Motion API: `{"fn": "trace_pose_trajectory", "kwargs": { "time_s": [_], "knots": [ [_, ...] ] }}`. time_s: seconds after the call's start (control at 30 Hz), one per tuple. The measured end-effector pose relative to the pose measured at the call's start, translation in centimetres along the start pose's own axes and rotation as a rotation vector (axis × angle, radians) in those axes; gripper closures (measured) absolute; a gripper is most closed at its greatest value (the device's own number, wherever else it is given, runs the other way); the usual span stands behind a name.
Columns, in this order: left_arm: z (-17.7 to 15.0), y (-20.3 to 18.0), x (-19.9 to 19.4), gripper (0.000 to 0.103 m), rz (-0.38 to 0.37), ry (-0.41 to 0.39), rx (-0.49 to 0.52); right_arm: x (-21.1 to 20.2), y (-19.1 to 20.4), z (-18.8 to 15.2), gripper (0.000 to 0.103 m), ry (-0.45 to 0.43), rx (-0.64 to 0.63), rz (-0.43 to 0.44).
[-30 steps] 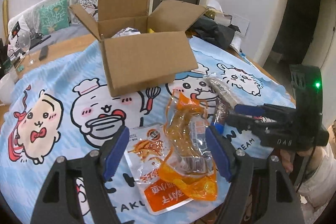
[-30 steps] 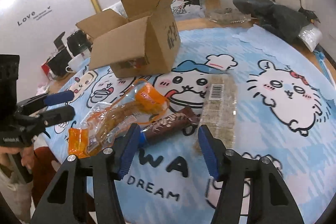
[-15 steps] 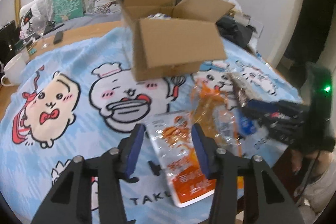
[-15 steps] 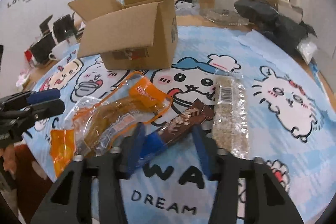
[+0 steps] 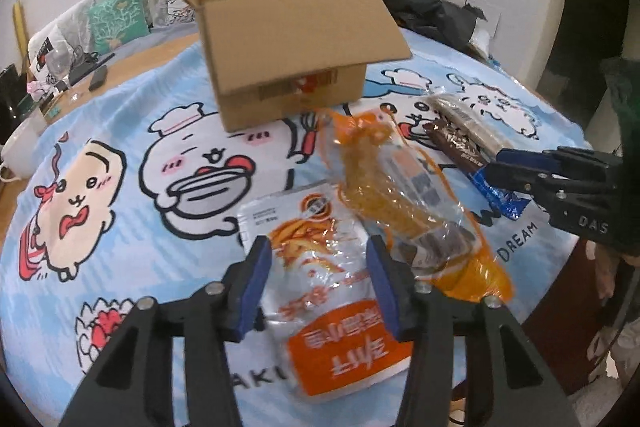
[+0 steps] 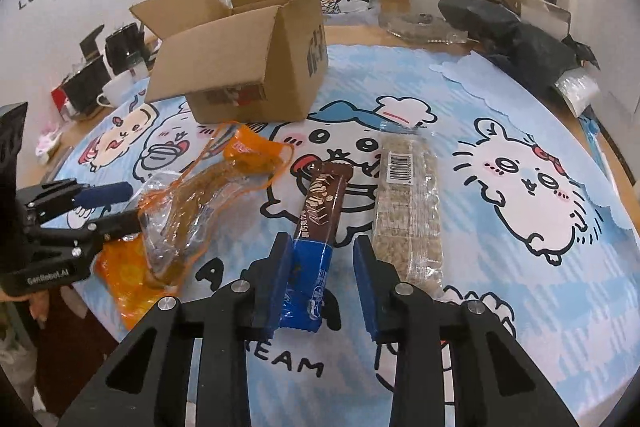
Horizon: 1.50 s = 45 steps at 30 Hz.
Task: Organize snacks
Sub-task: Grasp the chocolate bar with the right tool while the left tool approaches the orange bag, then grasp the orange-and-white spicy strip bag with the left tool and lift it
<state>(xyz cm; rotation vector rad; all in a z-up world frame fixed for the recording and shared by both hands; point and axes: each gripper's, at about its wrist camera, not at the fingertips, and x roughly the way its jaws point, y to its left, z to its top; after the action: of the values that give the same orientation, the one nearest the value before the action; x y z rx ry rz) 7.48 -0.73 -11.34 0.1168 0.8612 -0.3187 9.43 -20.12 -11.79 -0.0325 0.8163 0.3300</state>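
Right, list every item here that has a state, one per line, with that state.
cardboard box: upright, flaps open
white-and-orange pouch: flat on the cloth, between the left gripper pads
left gripper: jaws apart, just widened
clear orange bag: sealed, lying crumpled
chocolate bar: wrapped, lying flat
right gripper: jaws just closing around the bar's blue end, gap on one side
cereal bar pack: sealed, flat

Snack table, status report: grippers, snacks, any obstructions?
Left gripper straddling orange-white pouch. Right gripper straddling chocolate bar. Neither clamped. Open cardboard box beyond, path unobstructed.
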Motion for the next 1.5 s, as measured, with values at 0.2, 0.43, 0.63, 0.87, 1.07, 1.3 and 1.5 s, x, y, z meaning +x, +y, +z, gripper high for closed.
{"fn": "trace_pose_trajectory", "kwargs": {
  "time_s": [0.2,0.43,0.63,0.87,1.07,1.3,1.5],
  "knots": [
    [-0.5,-1.2,-0.3,0.034,0.046,0.014,-0.033,-0.2,-0.1,-0.2,0.071,-0.002,-0.014,-0.008],
    [-1.7,-1.0,-0.6,0.031,0.116,-0.008,-0.067,0.7,0.5,-0.1,0.07,-0.002,-0.035,-0.004],
    [-1.7,1.6,-0.5,0.035,0.096,-0.024,-0.1,1.2,1.3,-0.3,0.089,-0.008,-0.09,-0.063],
    [-2.0,3.4,-1.0,0.036,0.037,-0.057,-0.125,0.9,0.1,-0.3,0.089,-0.009,-0.058,-0.056],
    [-2.5,3.4,-1.5,0.029,0.082,-0.046,-0.154,0.9,0.1,-0.4,0.089,-0.01,-0.061,-0.058],
    [-2.8,2.8,-1.3,0.024,0.143,-0.042,-0.131,1.2,0.4,-0.2,0.088,-0.017,-0.072,-0.063],
    [-2.7,3.5,-1.2,0.029,0.141,-0.06,-0.155,1.7,0.7,0.0,0.086,-0.036,-0.099,-0.08]
  ]
}}
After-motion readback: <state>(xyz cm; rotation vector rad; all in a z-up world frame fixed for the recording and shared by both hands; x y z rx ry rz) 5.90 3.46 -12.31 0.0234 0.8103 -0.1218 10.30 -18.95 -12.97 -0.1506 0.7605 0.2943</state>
